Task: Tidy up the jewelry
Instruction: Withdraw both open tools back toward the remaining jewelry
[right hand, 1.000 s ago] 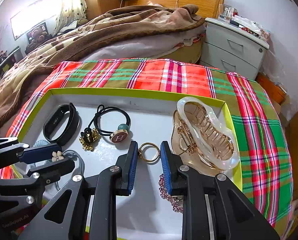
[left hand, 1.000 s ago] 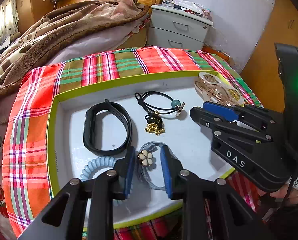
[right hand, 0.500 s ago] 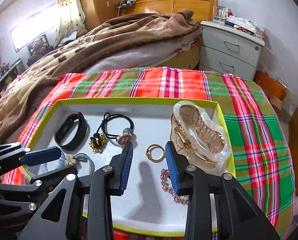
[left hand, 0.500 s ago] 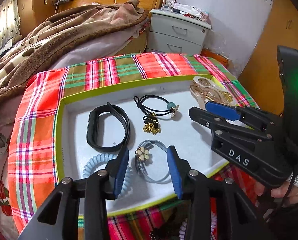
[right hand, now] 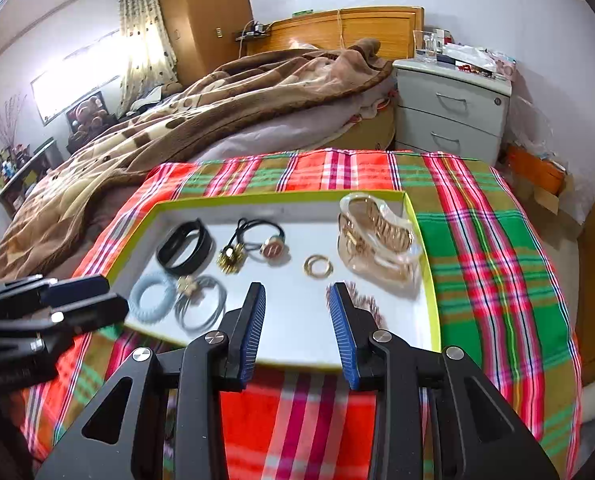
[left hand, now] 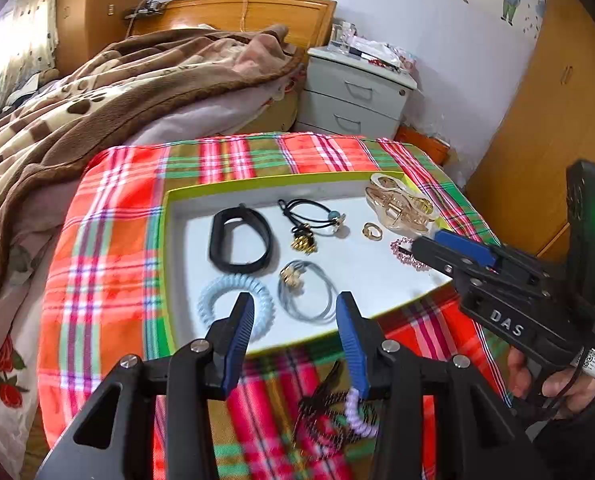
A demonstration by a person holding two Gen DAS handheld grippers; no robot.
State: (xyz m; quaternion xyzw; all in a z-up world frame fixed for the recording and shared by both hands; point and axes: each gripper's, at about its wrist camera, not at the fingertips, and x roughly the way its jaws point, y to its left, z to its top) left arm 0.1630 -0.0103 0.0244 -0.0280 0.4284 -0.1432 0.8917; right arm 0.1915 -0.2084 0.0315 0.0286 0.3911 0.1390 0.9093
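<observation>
Tray: white inside with a yellow-green rim (right hand: 433, 300), set on a red and green plaid cloth (right hand: 497, 264) at the foot of a bed.
Left gripper (left hand: 295, 322): jaws opening, nothing between them; it hangs over the near edge of the tray, above a pale blue coil hair tie (left hand: 221, 304) and a grey hair tie with a flower charm (left hand: 309, 296).
Right gripper (right hand: 297, 320): jaws spread, nothing between them; it hangs over the near part of the tray.
Jewelry in tray, far row: black wristband (right hand: 185, 246), black hair tie with a round charm and gold beads (right hand: 257, 240), gold ring (right hand: 317, 267), clear and gold hair claw (right hand: 373, 240) in the far right corner.
Jewelry in tray, near row: the two hair ties on the left, touching each other; a pink bead bracelet (right hand: 363, 300) on the right, partly behind the right gripper's finger.
Outside the tray: a lilac coil tie (left hand: 357, 416) and a dark tangled piece on the cloth, blurred, below the left gripper.
Hand: a person's fingers (left hand: 553, 388) wrap the right gripper's handle.
Background: brown blanket (right hand: 217, 100), grey nightstand (right hand: 453, 108).
</observation>
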